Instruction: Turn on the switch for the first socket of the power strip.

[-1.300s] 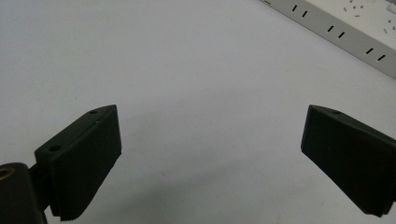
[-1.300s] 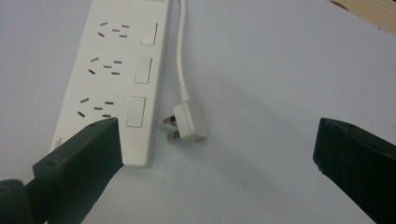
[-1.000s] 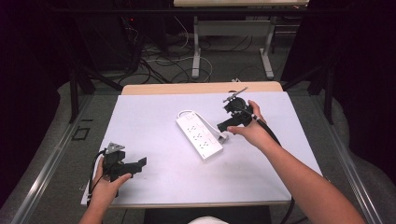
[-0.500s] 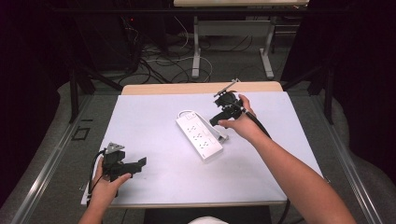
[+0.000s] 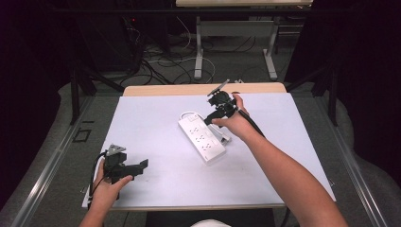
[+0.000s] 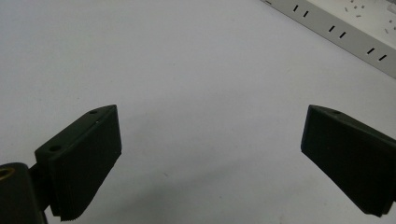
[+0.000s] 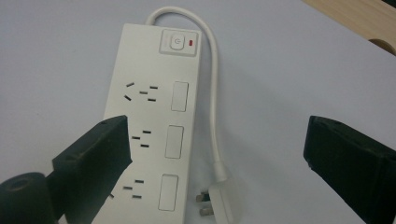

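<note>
Hovering right gripper (image 7: 219, 154), jaws spread, at twelve o'clock over rigid, light-looking power strip (image 7: 154, 140); likely gripping across its narrow sides, avoiding floppy cord (image 7: 214, 102).

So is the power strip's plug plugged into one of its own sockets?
No, the plug lies loose on the table beside the power strip, prongs bare.

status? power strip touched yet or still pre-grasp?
Done: nothing visible; the power strip lies flat on the table, its plug loose beside it. In hand: right gripper hangs open above the strip, gripping nothing. Left: any grasp; left gripper sits open near the table's front corner.
</note>
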